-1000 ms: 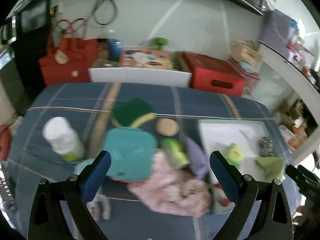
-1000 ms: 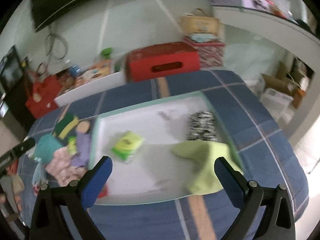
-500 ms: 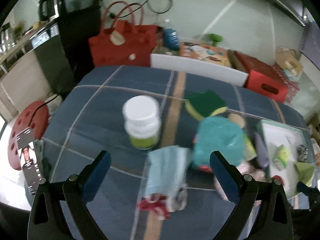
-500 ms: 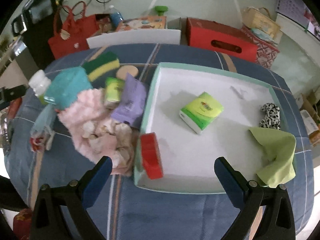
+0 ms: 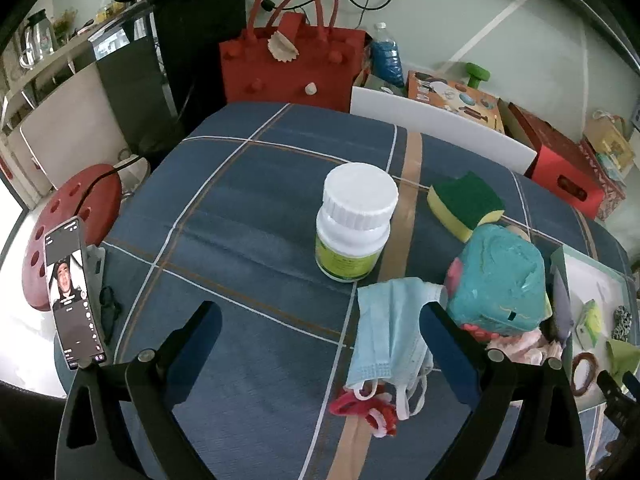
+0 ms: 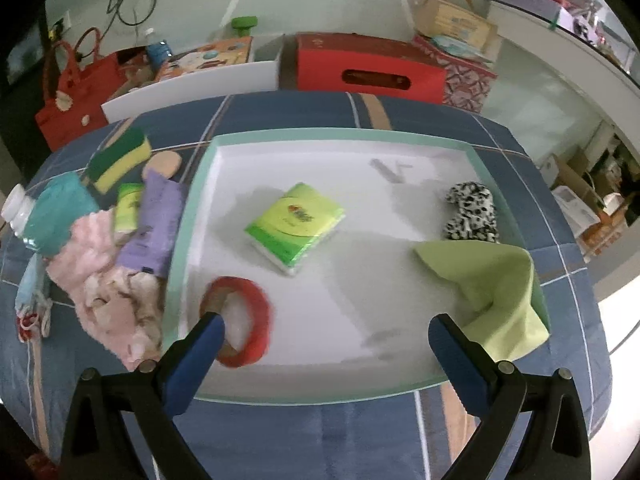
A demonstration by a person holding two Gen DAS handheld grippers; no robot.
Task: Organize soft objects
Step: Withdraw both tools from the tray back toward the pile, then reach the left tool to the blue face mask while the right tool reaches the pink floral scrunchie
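A white tray with a green rim point(image 6: 320, 134) holds a green tissue pack point(image 6: 294, 222), a spotted plush point(image 6: 472, 212), a light green cloth point(image 6: 496, 284) and a blurred red ring point(image 6: 240, 320). Left of the tray lie a pink fluffy cloth point(image 6: 104, 280), a purple pouch point(image 6: 154, 224), a teal soft block point(image 5: 498, 276), a sponge point(image 5: 466, 202) and a blue face mask point(image 5: 388, 332). My right gripper point(image 6: 326, 340) is open and empty over the tray's near edge. My left gripper point(image 5: 320, 332) is open and empty above the tablecloth, with the mask by its right finger.
A white pill bottle point(image 5: 354, 220) stands mid-table. A phone point(image 5: 72, 296) stands at the table's left edge beside a red stool point(image 5: 76, 216). A red bag point(image 5: 292, 64), a white board point(image 5: 440, 128) and red boxes point(image 6: 368, 68) line the far side.
The left view has swung left, from the soft pile to the bottle and mask. The right view has swung back over the tray. The red ring went from the tray's left rim into the tray.
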